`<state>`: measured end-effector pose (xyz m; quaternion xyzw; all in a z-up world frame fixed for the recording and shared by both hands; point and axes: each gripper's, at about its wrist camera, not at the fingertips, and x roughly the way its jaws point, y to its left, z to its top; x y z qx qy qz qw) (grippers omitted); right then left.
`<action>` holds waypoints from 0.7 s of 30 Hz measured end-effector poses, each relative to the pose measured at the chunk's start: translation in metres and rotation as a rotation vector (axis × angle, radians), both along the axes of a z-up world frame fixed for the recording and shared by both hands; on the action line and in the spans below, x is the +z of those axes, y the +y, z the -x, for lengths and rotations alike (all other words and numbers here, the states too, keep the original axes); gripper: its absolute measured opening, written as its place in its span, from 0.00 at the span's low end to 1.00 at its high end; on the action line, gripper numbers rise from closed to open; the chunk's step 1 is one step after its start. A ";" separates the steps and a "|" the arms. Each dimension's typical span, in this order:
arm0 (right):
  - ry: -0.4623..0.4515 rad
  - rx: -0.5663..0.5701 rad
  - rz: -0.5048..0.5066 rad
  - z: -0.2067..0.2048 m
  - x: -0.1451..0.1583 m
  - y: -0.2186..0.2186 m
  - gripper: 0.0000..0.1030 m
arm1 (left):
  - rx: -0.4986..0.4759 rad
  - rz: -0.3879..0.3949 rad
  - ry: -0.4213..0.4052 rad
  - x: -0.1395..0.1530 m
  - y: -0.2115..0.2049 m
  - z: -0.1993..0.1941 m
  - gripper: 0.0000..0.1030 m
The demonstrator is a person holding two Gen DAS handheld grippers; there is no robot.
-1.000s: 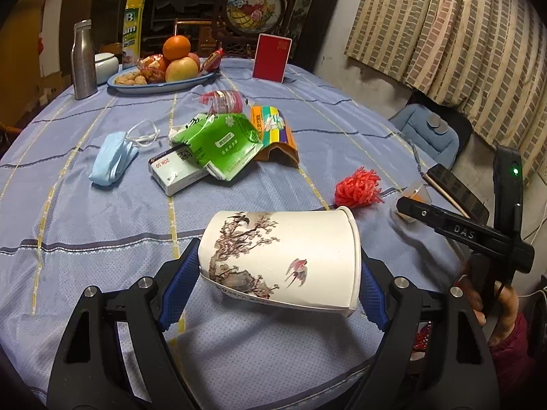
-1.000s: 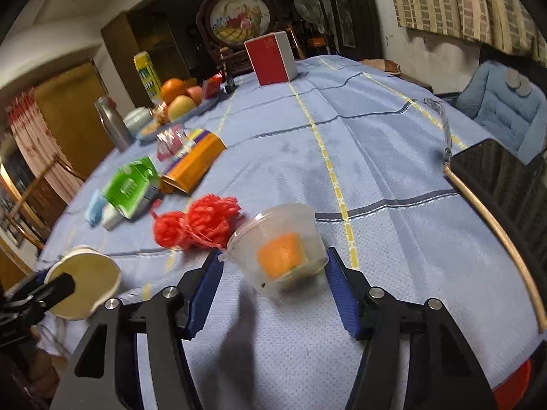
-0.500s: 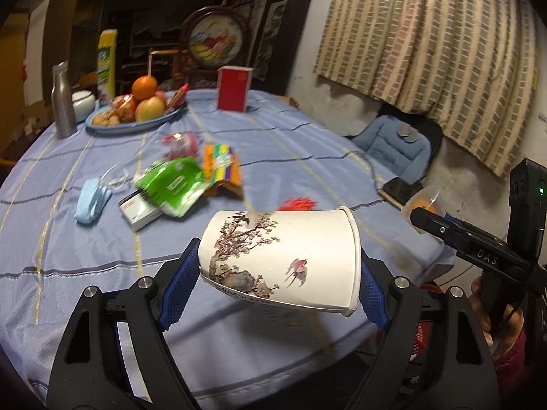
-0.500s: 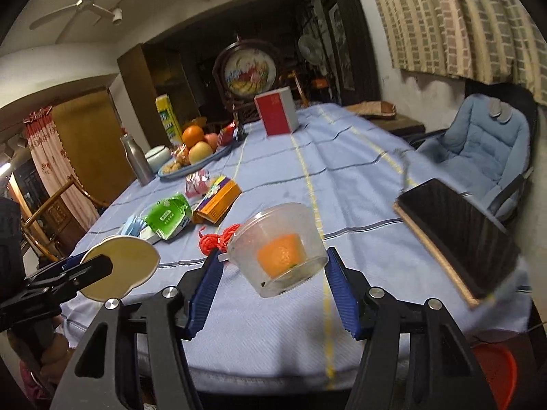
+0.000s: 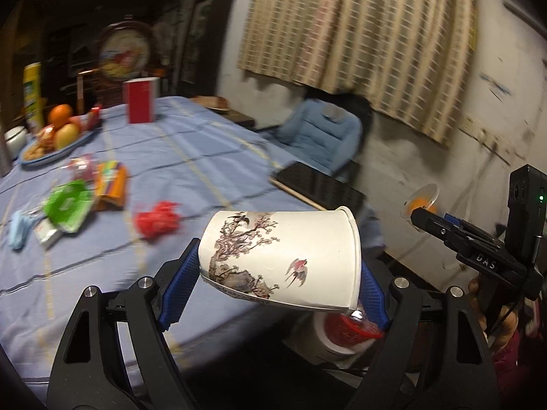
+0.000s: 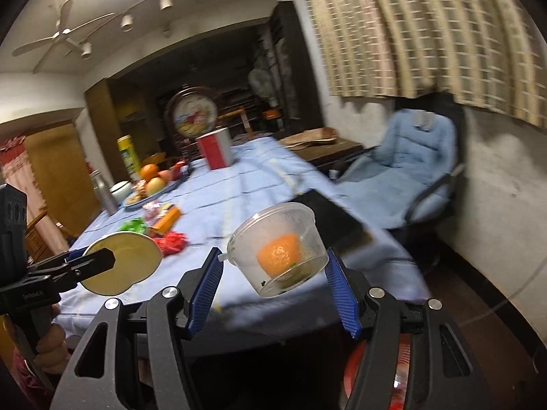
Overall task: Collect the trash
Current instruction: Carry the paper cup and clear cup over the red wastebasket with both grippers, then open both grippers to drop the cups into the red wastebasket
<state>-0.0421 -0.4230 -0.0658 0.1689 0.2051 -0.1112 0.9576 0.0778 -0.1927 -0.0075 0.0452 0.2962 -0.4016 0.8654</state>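
Observation:
My left gripper (image 5: 277, 275) is shut on a white paper cup (image 5: 280, 256) with a painted tree and bird, held on its side off the table's near edge. It also shows in the right wrist view (image 6: 123, 266). My right gripper (image 6: 273, 273) is shut on a clear plastic cup (image 6: 278, 246) with an orange peel inside, also lifted off the table; it appears far right in the left wrist view (image 5: 421, 201). A red bin (image 5: 345, 328) with a white liner stands on the floor below the paper cup, and shows in the right wrist view (image 6: 400, 376).
On the blue tablecloth (image 5: 191, 157) lie a red string bundle (image 5: 155, 222), a green packet (image 5: 68, 206), an orange wrapper (image 5: 111, 184), a blue face mask (image 5: 18, 230), a fruit plate (image 5: 54, 136) and a red box (image 5: 140, 100). A dark tablet (image 5: 318, 188) overhangs the edge. A blue chair (image 6: 407, 160) stands behind.
Both grippers have lifted further and pulled back off the table with their cups. The red bin has come into view below them.

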 end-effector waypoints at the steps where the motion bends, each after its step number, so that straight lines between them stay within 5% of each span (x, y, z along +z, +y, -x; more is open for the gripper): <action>1: 0.008 -0.021 -0.002 0.008 -0.005 -0.007 0.59 | -0.031 -0.007 0.005 -0.002 -0.012 0.005 0.77; 14: 0.272 -0.188 -0.224 0.043 -0.135 -0.100 0.60 | -0.291 -0.098 0.093 -0.042 -0.131 0.036 0.77; 17: 0.306 -0.199 -0.267 0.038 -0.157 -0.108 0.74 | -0.320 -0.132 0.112 -0.054 -0.150 0.036 0.77; 21: 0.287 -0.234 -0.303 0.044 -0.166 -0.123 0.76 | -0.356 -0.183 0.132 -0.071 -0.178 0.038 0.77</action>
